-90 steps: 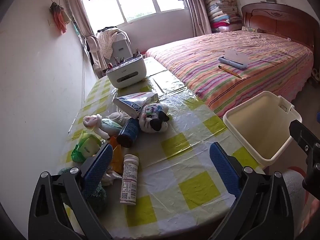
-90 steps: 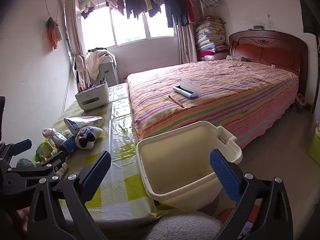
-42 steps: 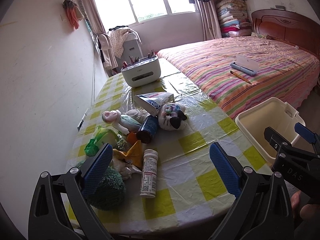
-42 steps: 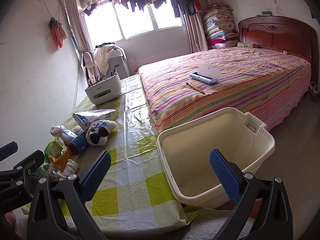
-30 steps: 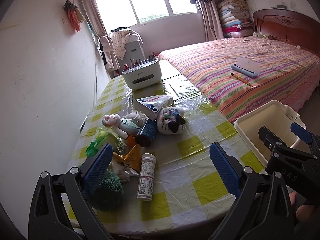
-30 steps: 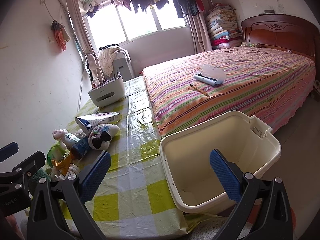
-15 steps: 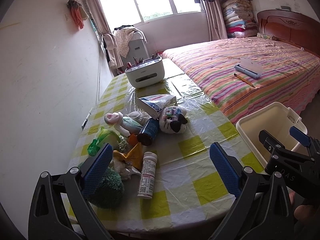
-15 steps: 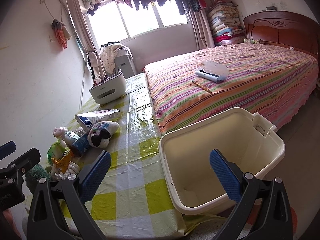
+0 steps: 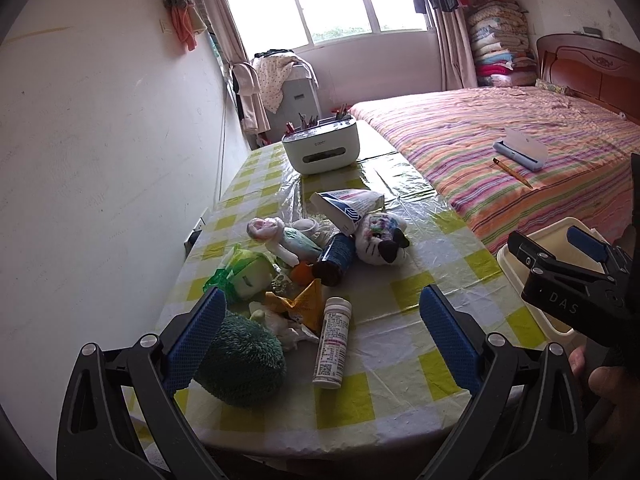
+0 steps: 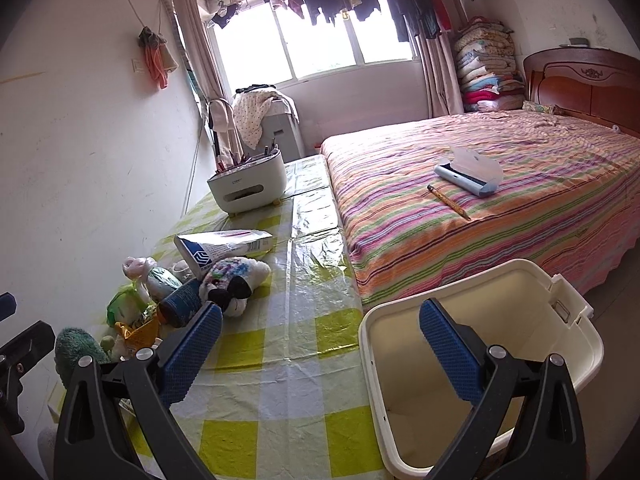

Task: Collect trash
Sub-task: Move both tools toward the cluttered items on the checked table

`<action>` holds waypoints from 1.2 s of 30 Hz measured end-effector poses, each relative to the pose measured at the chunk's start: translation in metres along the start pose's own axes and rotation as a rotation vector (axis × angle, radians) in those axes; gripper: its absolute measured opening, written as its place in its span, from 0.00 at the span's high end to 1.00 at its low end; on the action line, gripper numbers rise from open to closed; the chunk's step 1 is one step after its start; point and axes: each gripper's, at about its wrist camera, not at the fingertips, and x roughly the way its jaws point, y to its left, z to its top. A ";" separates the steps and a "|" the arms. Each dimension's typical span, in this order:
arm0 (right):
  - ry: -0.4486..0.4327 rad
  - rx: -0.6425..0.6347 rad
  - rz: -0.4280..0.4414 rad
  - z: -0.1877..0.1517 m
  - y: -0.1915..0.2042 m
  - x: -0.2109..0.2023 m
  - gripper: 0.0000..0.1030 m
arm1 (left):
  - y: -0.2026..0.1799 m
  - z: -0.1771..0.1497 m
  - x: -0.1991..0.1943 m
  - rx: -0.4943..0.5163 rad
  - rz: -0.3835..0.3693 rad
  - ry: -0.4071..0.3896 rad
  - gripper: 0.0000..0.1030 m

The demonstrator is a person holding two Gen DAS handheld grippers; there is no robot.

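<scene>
A heap of items lies on the checked table (image 9: 400,344): a white pill bottle (image 9: 333,342) on its side, a crumpled orange wrapper (image 9: 304,304), a green plastic bag (image 9: 240,272), a dark blue can (image 9: 335,258), a white-and-blue carton (image 9: 346,204), a fuzzy green toy (image 9: 240,362) and a plush cat (image 9: 380,234). My left gripper (image 9: 320,334) hangs open in front of the heap, holding nothing. A cream bin (image 10: 484,360) stands right of the table. My right gripper (image 10: 320,352) is open over the table edge and the bin's rim, empty.
A white organiser box (image 9: 322,148) with pens stands at the table's far end. The wall (image 9: 100,140) runs along the table's left side. A striped bed (image 10: 500,200) with a pencil (image 10: 448,202) and a case (image 10: 468,176) fills the right.
Both grippers have pulled back and risen a little over the past seconds, so more of the table and bin shows. Both stay open. Nothing on the table has moved.
</scene>
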 end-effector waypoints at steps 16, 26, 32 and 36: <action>0.040 -0.065 0.031 -0.004 0.027 0.028 0.06 | 0.029 -0.008 0.017 -0.057 0.011 0.044 0.07; 0.028 -0.079 -0.062 -0.003 0.023 0.022 0.06 | 0.032 -0.010 0.037 -0.066 -0.027 0.070 0.07; 0.037 -0.081 -0.078 -0.003 0.024 0.023 0.06 | 0.038 -0.012 0.044 -0.077 -0.031 0.076 0.07; 0.043 -0.097 -0.084 -0.003 0.028 0.026 0.06 | 0.045 -0.013 0.049 -0.095 -0.032 0.085 0.07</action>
